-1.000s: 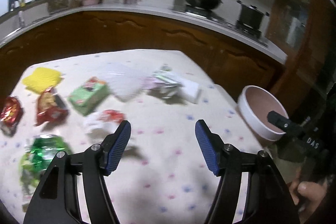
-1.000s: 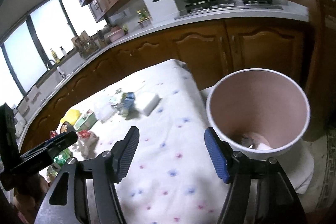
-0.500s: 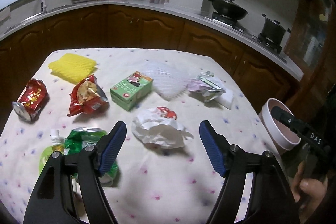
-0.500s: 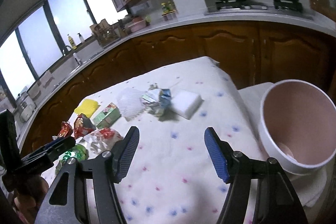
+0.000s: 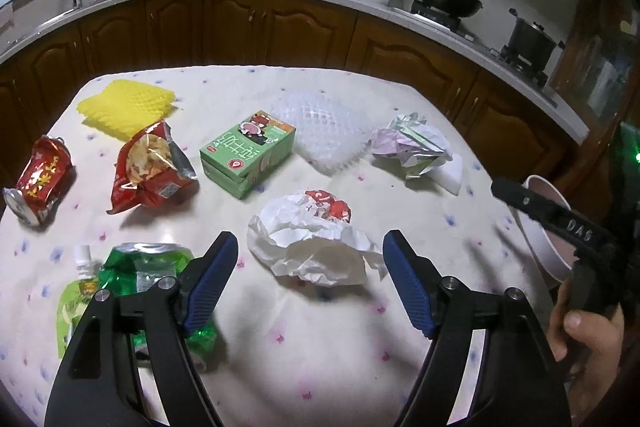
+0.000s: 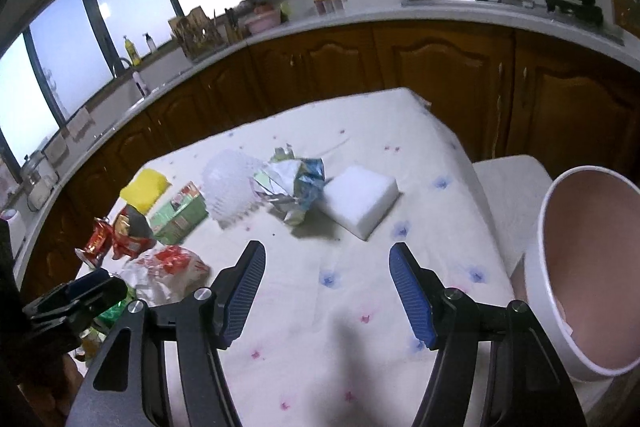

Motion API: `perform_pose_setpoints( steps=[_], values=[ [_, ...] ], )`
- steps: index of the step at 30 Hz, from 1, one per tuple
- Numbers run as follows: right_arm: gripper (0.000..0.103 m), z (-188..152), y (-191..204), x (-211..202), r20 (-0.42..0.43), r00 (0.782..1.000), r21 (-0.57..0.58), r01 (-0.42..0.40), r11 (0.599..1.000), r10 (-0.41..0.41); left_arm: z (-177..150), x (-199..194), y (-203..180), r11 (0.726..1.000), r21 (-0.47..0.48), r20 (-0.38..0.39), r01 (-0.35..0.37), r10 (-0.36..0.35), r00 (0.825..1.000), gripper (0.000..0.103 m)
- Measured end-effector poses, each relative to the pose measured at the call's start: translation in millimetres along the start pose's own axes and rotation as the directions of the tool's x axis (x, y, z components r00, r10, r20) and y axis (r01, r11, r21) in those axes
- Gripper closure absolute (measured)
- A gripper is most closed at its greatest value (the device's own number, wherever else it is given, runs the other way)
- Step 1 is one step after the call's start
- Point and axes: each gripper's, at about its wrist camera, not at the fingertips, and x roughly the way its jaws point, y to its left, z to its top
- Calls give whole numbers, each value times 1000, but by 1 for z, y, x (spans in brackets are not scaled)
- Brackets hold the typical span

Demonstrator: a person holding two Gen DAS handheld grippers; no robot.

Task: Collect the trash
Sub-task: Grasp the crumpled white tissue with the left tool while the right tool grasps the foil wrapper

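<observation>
Trash lies all over the table (image 5: 320, 367), on its white cloth with small flowers. My landmark is the crumpled white wrapper (image 5: 316, 247) with red print. My left claw (image 5: 310, 281) hangs over it, pointing down, and its jaws are opening. The wrapper shows between the blue pads (image 5: 210, 281), but they do not touch it. Just left of the wrapper lies a squashed green can (image 5: 148, 267) with a green pouch (image 5: 78, 295) beside it. Behind the wrapper sits a green carton (image 5: 248, 157). Left of the carton are a red chip bag (image 5: 150, 167) and a red can (image 5: 40, 183). Far behind lie a yellow net (image 5: 126, 105) and a white net (image 5: 328, 127). Right of the wrapper, further back, a foil wad (image 5: 412, 147) touches a white block (image 6: 360, 201). My right claw (image 6: 328, 293) is spread wide over bare cloth with nothing in it. The pink bin (image 6: 584, 267) stands right of the table, well apart from the wrapper.
</observation>
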Motion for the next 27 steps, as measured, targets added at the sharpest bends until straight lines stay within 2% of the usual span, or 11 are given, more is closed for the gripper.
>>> perform_pose_setpoints(
  steps=[2, 4, 8, 10, 12, 14, 15, 16, 19, 27],
  values=[
    [36, 4, 4, 2, 11, 1000, -12, -28, 1000, 28, 2, 5, -1, 1000, 5, -8, -8, 8, 1000, 26],
    [31, 8, 11, 6, 22, 999, -41, -36, 999, 37, 3, 12, -1, 1000, 6, -19, -12, 13, 1000, 26],
    [31, 19, 23, 25, 18, 998, -80, -56, 995, 57, 4, 23, 0, 1000, 12, -32, -10, 11, 999, 27],
    [31, 23, 26, 37, 6, 998, -93, -61, 994, 62, 5, 26, 0, 1000, 14, -35, 1, 0, 999, 39],
    [32, 27, 28, 50, -7, 999, -105, -53, 993, 52, 6, 30, 1, 999, 10, -52, 35, -34, 998, 48],
    [42, 30, 27, 63, -22, 999, -109, -48, 993, 46, 6, 33, 0, 999, 13, -61, 47, -47, 997, 67],
    [60, 30, 28, 69, -37, 999, -115, -40, 993, 36, 6, 34, 0, 998, 17, -67, 55, -54, 996, 71],
    [87, 30, 27, 72, -52, 998, -113, -38, 993, 32, 6, 34, 0, 998, 17, -68, 65, -64, 996, 80],
    [89, 27, 25, 66, -40, 998, -107, -49, 993, 44, 6, 31, -2, 996, 28, -59, 85, -83, 995, 88],
    [90, 19, 20, 17, 41, 995, -65, -88, 994, 90, 10, 5, -5, 991, 45, 1, 126, -126, 992, 92]
  ],
)
